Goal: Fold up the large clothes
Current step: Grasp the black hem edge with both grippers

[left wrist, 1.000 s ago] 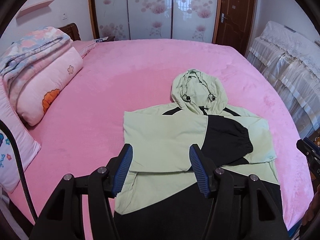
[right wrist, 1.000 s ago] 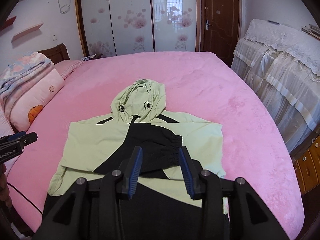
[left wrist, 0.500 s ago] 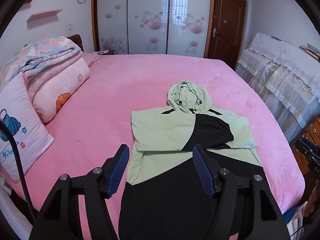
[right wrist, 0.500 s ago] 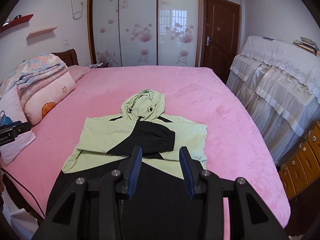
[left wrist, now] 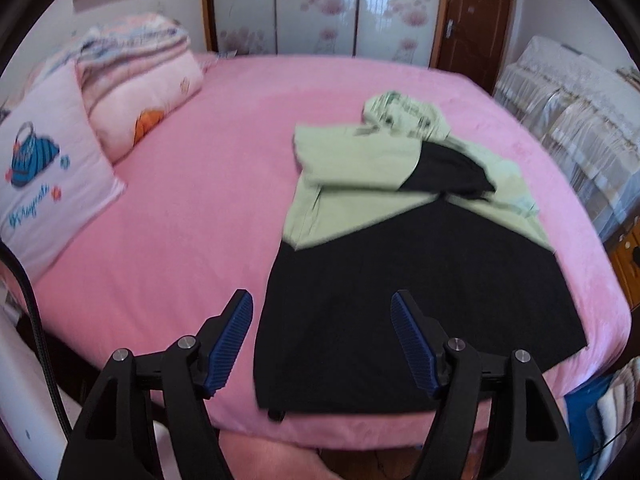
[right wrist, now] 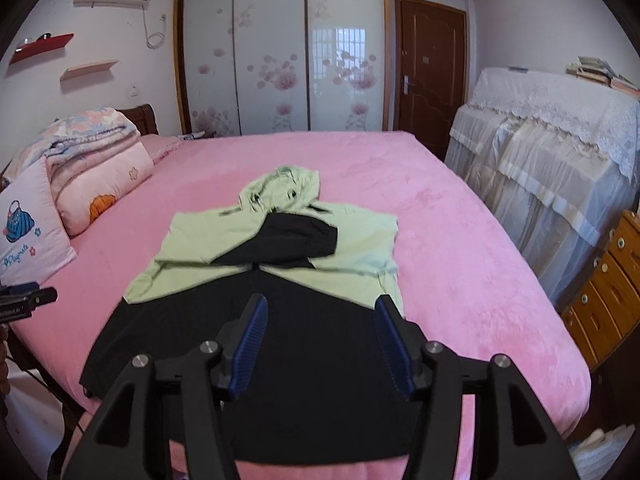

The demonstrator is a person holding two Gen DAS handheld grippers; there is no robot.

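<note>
Hooded jacket [right wrist: 280, 280], pale green top w/ black lower half, thin shell fabric, lies flat on the pink plush bedspread [right wrist: 460, 248], hood toward the headboard end, both sleeves folded across the chest, black cuff on top. Its black hem sits right at the near bed edge; in the left wrist view the hem corner [left wrist: 276, 402] nearly reaches the drop-off. Plenty of bare pink on both sides of the garment and beyond the hood. Left of it, well apart: white square pillow w/ blue bag print [left wrist: 44, 184] and a rolled pink floral quilt [left wrist: 136, 92]. Right of the bed: lace-covered furniture [right wrist: 560, 152] and a wooden drawer unit [right wrist: 612, 284], a narrow gap between them and the mattress.

Text we can read: pillow print looks like "Playmate" in script. Label on the left gripper's body, seen at the left edge of the right view, too small to read.

We see left gripper [left wrist: 322, 340] w/ blue ribbed pads spread wide, jaws just been opening, nothing between them, hovering over the hem's left corner area, not touching. Right gripper [right wrist: 318, 344] spread moderately, jaws also just been opening, empty, above the black lower panel, no contact visible.
</note>
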